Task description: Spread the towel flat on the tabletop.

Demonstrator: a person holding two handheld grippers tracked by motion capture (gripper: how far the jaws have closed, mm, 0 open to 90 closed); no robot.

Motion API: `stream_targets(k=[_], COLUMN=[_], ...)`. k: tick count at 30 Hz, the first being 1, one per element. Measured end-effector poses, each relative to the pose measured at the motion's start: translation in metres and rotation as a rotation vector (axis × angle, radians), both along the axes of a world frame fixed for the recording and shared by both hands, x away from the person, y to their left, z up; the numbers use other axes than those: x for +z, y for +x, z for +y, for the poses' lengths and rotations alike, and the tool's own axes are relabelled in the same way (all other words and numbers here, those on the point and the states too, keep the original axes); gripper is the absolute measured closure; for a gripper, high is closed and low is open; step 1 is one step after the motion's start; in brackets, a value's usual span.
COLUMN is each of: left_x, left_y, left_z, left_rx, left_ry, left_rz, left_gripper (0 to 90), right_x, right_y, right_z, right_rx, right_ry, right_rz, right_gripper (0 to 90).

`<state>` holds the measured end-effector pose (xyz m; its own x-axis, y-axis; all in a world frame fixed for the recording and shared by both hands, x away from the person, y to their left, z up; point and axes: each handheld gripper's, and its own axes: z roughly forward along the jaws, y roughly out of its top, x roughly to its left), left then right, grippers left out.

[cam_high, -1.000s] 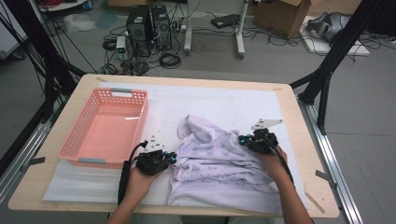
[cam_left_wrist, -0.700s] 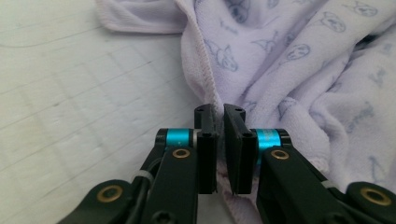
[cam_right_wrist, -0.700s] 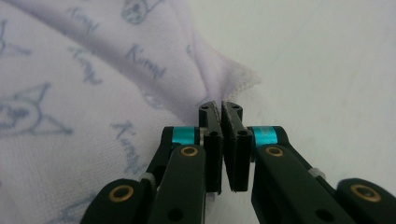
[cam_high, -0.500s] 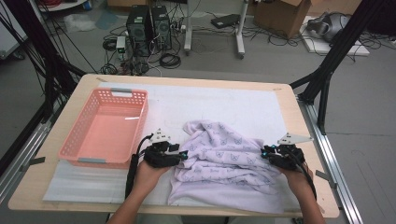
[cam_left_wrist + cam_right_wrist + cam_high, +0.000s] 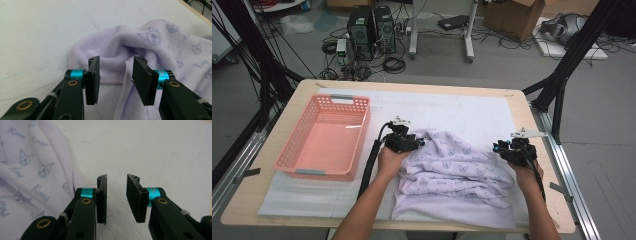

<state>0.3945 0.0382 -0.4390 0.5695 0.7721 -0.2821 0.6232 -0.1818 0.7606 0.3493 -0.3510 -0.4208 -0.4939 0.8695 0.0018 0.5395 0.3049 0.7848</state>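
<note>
The table (image 5: 532,125) is a light wooden board with a white sheet over most of its top, and around it the room shows a grey floor with cables, two computer towers (image 5: 373,22) at the far side and black frame legs. On the left part of the sheet stands a pink basket (image 5: 323,136), with nothing inside. The lilac towel (image 5: 452,180), printed with small cat faces, lies crumpled on the near middle of the table, right of the basket and apart from it. It is not flat and not folded, so I judge that the work is at an early stage: the cloth must be spread or folded, and maybe put into the basket. The left gripper (image 5: 115,75) stands at the far left corner of the towel, its jaws spread with a hem fold between them, not pinched. The right gripper (image 5: 116,192) is just beside the right edge of the towel, jaws spread over the bare sheet, holding nothing
</note>
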Motion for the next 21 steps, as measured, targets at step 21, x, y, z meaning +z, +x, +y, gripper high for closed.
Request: stream_targets(k=[21], left_x=[0.010], left_y=[-0.021], left_z=[0.035], left_rx=[-0.005], left_ry=[0.192], left_rz=[-0.026], left_gripper=[85.2], right_x=[-0.013], right_y=[0.021], right_z=[0.013], right_rx=[0.091], right_ry=[-0.064], right_rz=[0.055], right_gripper=[86.9])
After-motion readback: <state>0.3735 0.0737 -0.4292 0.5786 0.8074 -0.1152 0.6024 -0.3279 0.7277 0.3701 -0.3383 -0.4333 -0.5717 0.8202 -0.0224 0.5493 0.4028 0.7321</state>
